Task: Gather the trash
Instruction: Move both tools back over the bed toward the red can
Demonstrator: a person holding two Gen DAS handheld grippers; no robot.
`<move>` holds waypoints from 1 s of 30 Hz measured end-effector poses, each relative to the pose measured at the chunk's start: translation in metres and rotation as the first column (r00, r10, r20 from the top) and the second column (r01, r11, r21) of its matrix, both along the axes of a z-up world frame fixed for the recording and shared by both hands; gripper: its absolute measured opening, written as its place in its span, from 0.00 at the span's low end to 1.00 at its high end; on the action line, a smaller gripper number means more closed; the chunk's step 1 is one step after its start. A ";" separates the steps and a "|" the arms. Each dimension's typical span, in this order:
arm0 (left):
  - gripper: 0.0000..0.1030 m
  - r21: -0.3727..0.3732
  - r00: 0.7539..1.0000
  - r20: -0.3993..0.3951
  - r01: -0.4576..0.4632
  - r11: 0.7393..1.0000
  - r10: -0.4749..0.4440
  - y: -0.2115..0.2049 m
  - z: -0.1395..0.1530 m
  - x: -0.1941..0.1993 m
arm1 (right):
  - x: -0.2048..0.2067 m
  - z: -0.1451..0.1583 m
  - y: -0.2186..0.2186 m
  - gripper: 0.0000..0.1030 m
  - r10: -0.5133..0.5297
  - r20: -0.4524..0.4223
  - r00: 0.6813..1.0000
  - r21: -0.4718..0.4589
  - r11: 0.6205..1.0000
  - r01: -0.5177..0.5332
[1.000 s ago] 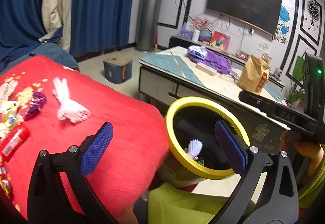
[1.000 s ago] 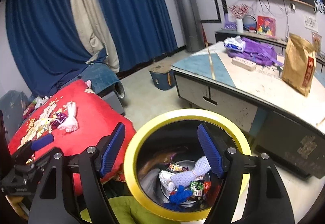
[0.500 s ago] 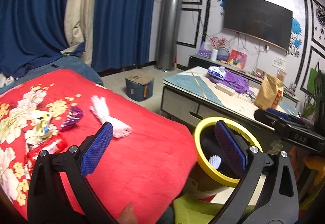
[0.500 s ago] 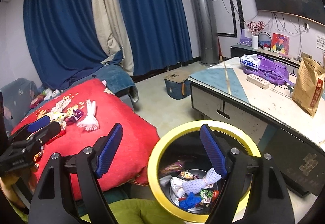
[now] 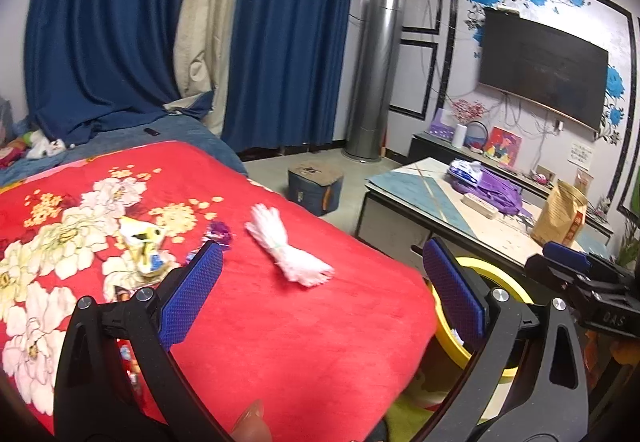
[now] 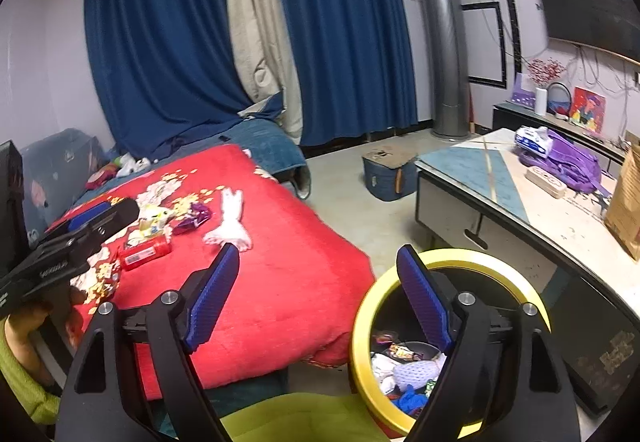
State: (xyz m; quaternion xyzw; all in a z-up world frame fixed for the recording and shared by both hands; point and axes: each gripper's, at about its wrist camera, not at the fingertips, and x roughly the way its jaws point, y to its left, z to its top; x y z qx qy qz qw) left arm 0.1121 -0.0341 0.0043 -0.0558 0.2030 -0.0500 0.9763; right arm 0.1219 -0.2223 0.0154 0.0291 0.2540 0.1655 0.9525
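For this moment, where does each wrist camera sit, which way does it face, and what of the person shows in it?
Left wrist: rides the left hand-held gripper, facing the red blanket and white foam net; a fingertip and the right hand-held gripper show.
Right wrist: rides the right hand-held gripper, jaws empty, between blanket and yellow-rimmed bin; the left hand-held gripper and a green sleeve show.
Shared: blanket, foam net, bin, coffee table, blue curtains.
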 end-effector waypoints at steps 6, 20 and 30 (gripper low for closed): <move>0.89 0.002 0.999 0.000 -0.035 0.999 0.035 0.019 0.002 -0.002 | 0.003 0.003 0.019 0.78 0.048 -0.008 0.999 0.001 0.999 -0.048; 0.89 0.010 0.993 -0.089 -0.078 0.997 0.079 0.087 -0.006 0.010 | 0.035 -0.001 0.068 0.79 0.140 -0.051 0.989 0.009 0.990 -0.140; 0.71 0.047 0.978 -0.207 -0.029 0.998 0.038 0.123 -0.027 0.018 | 0.071 -0.020 0.114 0.79 0.170 -0.097 0.981 0.004 0.985 -0.171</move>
